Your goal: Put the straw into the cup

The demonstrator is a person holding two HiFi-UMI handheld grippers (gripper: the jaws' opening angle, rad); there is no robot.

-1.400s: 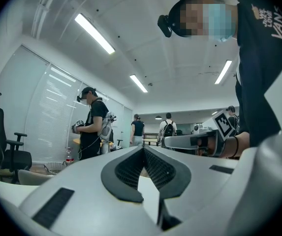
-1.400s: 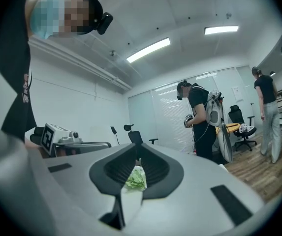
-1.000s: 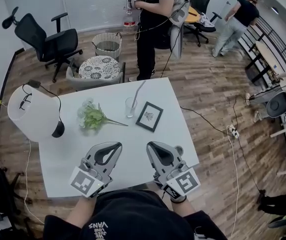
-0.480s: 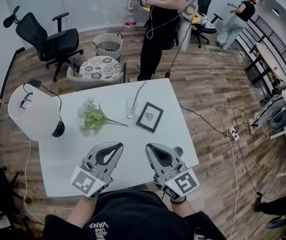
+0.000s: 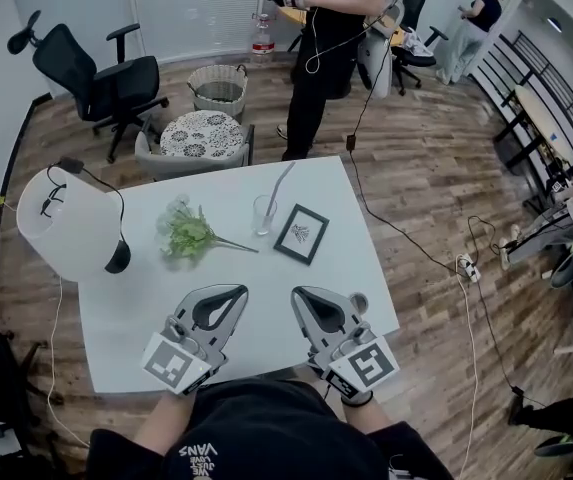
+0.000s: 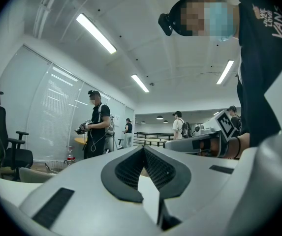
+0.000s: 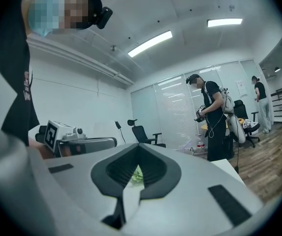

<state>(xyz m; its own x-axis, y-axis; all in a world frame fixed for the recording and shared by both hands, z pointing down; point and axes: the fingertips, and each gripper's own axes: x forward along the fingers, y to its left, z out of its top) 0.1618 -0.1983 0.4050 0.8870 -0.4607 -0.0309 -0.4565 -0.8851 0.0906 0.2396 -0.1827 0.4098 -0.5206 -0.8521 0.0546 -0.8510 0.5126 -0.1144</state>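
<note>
A clear glass cup (image 5: 262, 215) stands on the white table (image 5: 166, 308) toward its far side. A pale straw (image 5: 280, 183) sits in the cup and leans up to the right. My left gripper (image 5: 234, 294) and right gripper (image 5: 302, 296) hover side by side over the table's near edge, well short of the cup. In the left gripper view the left gripper (image 6: 143, 149) has its tips together with nothing between them. The right gripper (image 7: 138, 146) looks the same in its own view, shut and empty.
A green plant sprig (image 5: 188, 234) lies left of the cup and a black picture frame (image 5: 301, 233) right of it. A white lamp shade (image 5: 64, 224) overhangs the table's left edge. A cushioned chair (image 5: 198, 136) and a standing person (image 5: 326, 48) are beyond the far edge.
Both grippers and the things on the table have stayed put. The people at the back of the room have shifted.
</note>
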